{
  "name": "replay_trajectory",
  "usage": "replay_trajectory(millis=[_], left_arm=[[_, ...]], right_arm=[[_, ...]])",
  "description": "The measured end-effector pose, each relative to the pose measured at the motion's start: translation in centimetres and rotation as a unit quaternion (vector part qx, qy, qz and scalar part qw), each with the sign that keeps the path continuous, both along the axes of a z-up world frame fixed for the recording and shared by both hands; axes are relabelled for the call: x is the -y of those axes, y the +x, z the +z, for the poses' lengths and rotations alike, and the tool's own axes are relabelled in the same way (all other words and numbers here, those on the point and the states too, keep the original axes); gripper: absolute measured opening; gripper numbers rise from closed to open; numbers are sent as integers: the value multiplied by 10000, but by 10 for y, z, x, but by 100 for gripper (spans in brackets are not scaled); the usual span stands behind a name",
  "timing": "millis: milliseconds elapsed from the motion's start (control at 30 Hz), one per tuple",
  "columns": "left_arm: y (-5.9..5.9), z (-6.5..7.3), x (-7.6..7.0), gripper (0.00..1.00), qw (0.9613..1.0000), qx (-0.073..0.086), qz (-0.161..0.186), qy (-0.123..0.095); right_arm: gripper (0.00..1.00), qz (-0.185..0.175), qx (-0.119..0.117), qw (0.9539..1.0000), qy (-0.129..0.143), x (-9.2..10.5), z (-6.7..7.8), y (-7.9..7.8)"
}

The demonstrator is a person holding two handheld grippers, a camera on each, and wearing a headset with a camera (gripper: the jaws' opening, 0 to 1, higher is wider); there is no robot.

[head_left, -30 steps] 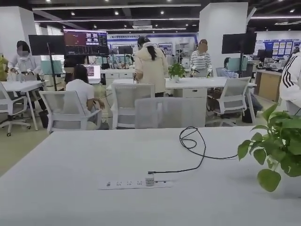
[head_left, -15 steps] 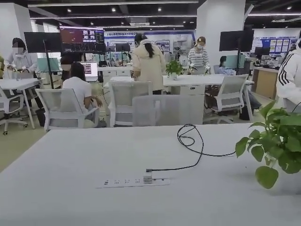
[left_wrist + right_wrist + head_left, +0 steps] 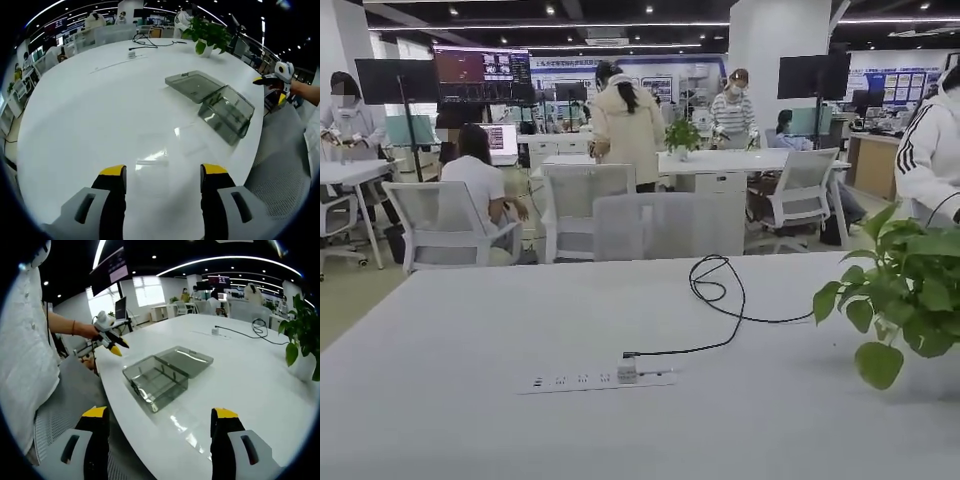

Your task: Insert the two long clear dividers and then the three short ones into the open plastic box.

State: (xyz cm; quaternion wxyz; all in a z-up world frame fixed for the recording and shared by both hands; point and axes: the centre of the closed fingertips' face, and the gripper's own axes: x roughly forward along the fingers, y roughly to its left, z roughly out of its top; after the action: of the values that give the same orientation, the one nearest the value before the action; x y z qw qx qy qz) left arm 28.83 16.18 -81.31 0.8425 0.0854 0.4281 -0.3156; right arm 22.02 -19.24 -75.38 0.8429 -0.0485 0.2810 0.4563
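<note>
Seemingly the task is just starting: the left gripper [image 3: 163,170] hangs with jaws spread and empty over the white table [image 3: 90,110], the clear dividers [image 3: 152,161] lying flat just ahead, faint as glare. Right of them sits the open plastic box [image 3: 226,114], smoky, lid folded back. The right gripper [image 3: 160,413] is likewise spread, empty; next comes pinching a long divider's thin edge

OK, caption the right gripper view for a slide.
Open right hand-held gripper faces the open box on the white table, left hand-held gripper beyond.
</note>
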Motion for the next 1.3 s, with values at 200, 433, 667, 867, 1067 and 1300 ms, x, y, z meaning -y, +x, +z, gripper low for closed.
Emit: replay_trajectory(millis=[200,433,667,867,1067,1300], left_arm=[[1,-13,-5,55,9994,-229,0,274],[-5,-28,-10,52,9961,-652,93,595],[-5,-35,-11,50,9939,-777,63,784],[-2,-36,-13,45,9918,-758,48,1029],[0,-37,-14,41,9874,-787,-50,1372],[0,-37,-14,40,9829,-1018,-56,1533]], right_arm=[[84,-39,-3,10000,15,1,0,1],[84,-43,-33,10000,33,1,-3,1],[84,-46,-34,10000,47,0,-2,1],[83,-74,-39,9999,60,1,-3,1],[83,-109,-43,9999,77,2,-3,1],[83,-140,-41,9998,102,2,-4,1]])
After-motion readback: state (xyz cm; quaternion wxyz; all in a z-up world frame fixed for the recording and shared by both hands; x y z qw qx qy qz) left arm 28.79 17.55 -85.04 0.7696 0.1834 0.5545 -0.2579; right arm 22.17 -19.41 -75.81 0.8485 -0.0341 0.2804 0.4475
